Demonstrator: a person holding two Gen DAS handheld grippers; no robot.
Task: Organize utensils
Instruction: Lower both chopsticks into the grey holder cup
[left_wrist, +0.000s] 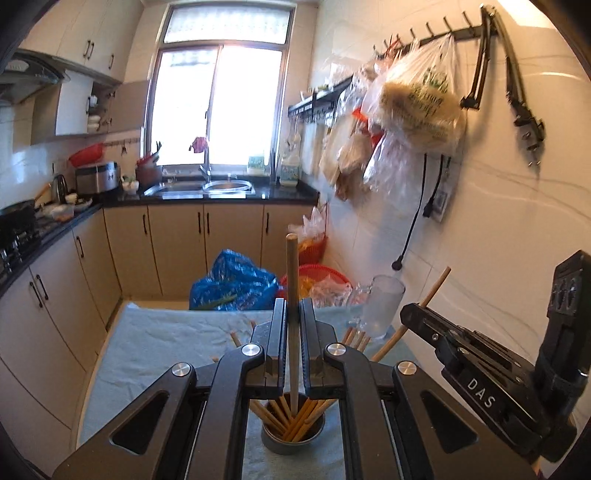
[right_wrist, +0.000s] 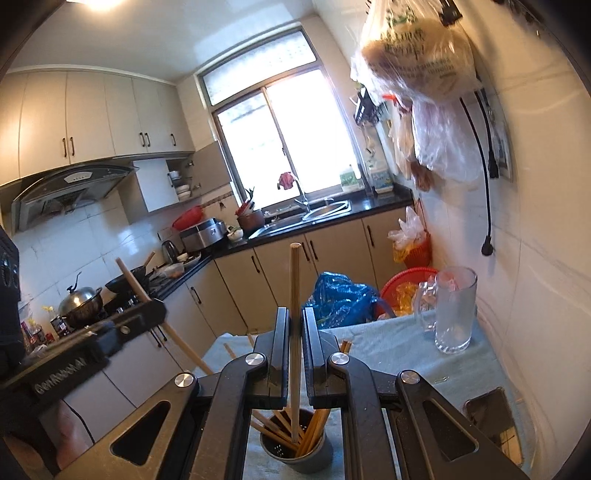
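Each tool, left tool (left_wrist: 292, 317) and right tool (right_wrist: 295, 325), grips one chopstick (left_wrist: 291, 280).

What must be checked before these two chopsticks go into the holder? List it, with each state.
1. Left gripper shut on its chopstick: ok.
2. Right gripper shut on the right chopstick: ok.
3. Holder upright on the cloth: ok.
4. Room left in holder: ok, gaps show between the sticks.
5. Lower ends over the opening: cannot tell, depth unclear.
6. Cloth cleared of loose chopsticks: not ok.
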